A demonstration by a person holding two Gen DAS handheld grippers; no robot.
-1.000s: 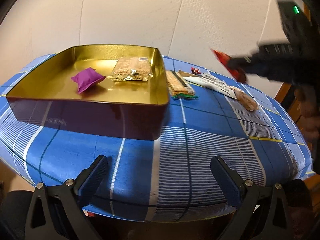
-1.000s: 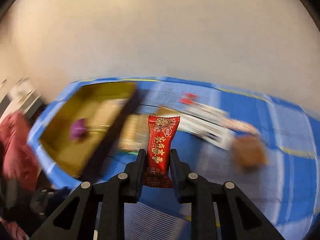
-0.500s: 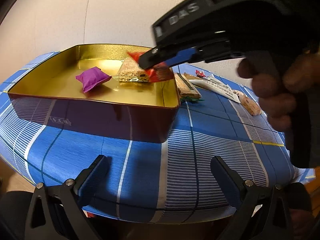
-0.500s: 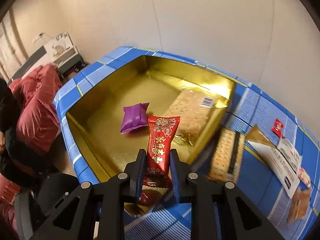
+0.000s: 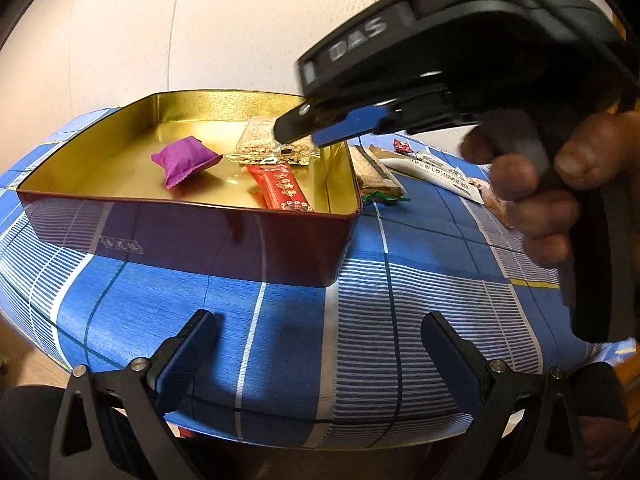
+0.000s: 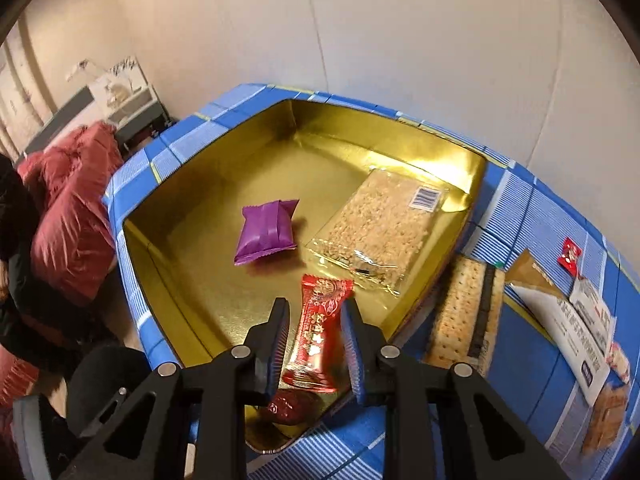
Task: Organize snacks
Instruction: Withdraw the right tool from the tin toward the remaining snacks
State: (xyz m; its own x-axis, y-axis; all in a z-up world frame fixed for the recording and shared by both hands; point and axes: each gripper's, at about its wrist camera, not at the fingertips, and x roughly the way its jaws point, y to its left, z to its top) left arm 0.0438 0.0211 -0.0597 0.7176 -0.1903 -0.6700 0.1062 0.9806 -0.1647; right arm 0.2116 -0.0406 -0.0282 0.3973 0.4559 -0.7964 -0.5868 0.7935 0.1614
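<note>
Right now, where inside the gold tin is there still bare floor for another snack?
Most open: the tin's far-left half, beyond the purple packet up to the back corner. A narrow strip also runs along the left wall. It is crowded on the right: the clear cereal bar pack and the red packet between the right gripper's fingers.

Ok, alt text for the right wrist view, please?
The right hand-held gripper, jaws just parted, hangs over a gold-lined metal tin with a red printed snack packet loose between its fingers. A purple foil pouch and a clear-wrapped crispy rice bar lie in the tin.
</note>
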